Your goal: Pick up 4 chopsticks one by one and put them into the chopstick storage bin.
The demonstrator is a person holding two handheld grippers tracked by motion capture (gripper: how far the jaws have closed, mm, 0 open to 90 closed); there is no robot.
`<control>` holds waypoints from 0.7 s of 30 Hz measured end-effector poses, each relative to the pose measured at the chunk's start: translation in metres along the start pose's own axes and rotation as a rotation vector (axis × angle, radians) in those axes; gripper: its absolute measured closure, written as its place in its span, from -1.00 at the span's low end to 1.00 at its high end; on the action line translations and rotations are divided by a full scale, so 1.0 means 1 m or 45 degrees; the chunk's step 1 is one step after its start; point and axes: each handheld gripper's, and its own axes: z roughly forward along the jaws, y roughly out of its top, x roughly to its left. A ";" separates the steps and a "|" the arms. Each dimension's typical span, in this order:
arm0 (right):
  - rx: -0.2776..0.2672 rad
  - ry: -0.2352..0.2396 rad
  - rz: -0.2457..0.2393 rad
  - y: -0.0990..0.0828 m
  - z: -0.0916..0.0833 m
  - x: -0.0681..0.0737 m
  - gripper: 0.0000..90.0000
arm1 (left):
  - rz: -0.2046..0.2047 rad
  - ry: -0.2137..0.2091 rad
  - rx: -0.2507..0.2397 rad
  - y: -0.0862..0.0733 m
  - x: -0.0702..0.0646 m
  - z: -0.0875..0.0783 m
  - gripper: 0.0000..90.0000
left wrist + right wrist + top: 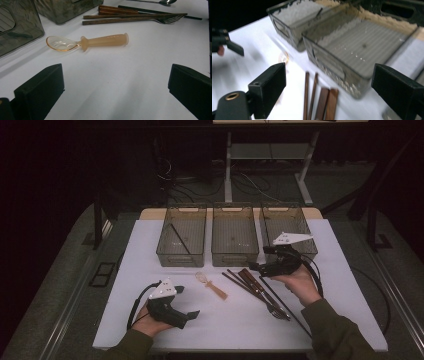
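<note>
Two grippers, both wide open and empty, over cutlery awaiting sorting.
Right gripper (pixel 256 266) hovered above wooden chopsticks (pixel 248 283); left gripper (pixel 192 313) idled at 7 o'clock. Risk: the neighbouring fork (pixel 274 308) snagged, because the handles lay touching.

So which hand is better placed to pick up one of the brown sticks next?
Probably the right. Its tongs stand open just above the brown sticks, near the middle bin. The left tongs are open too, but face the orange spoon, with the sticks farther off.

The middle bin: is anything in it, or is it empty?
Empty, as far as shows. The middle bin shows only its bare ribbed floor through clear walls, in the high view.
</note>
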 end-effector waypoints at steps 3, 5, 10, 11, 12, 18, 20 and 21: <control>0.018 0.001 0.002 -0.010 -0.006 -0.002 -0.72 | -0.001 0.009 0.005 -0.001 0.000 0.002 -1.00; 0.023 0.005 0.006 -0.017 -0.010 -0.004 -0.70 | -0.002 0.015 0.007 -0.001 0.000 0.002 -1.00; 0.036 -0.011 0.005 -0.034 -0.021 -0.007 -0.69 | 0.020 0.022 0.007 0.000 -0.001 0.001 -0.98; 0.041 -0.007 0.011 -0.037 -0.024 -0.007 -0.69 | 0.023 0.026 0.007 0.000 -0.001 0.001 -0.98; 0.042 -0.007 0.014 -0.040 -0.026 -0.007 -0.69 | 0.028 0.026 0.009 0.000 -0.001 0.002 -0.97; 0.068 -0.031 0.024 -0.059 -0.037 -0.007 -0.68 | 0.029 0.025 0.011 0.001 -0.002 0.002 -0.96; 0.077 -0.035 0.026 -0.065 -0.040 -0.007 -0.64 | 0.026 0.021 0.013 0.001 -0.002 0.002 -0.96; 0.083 -0.035 0.032 -0.068 -0.042 -0.006 -0.64 | 0.027 0.019 0.013 0.001 -0.002 0.002 -0.97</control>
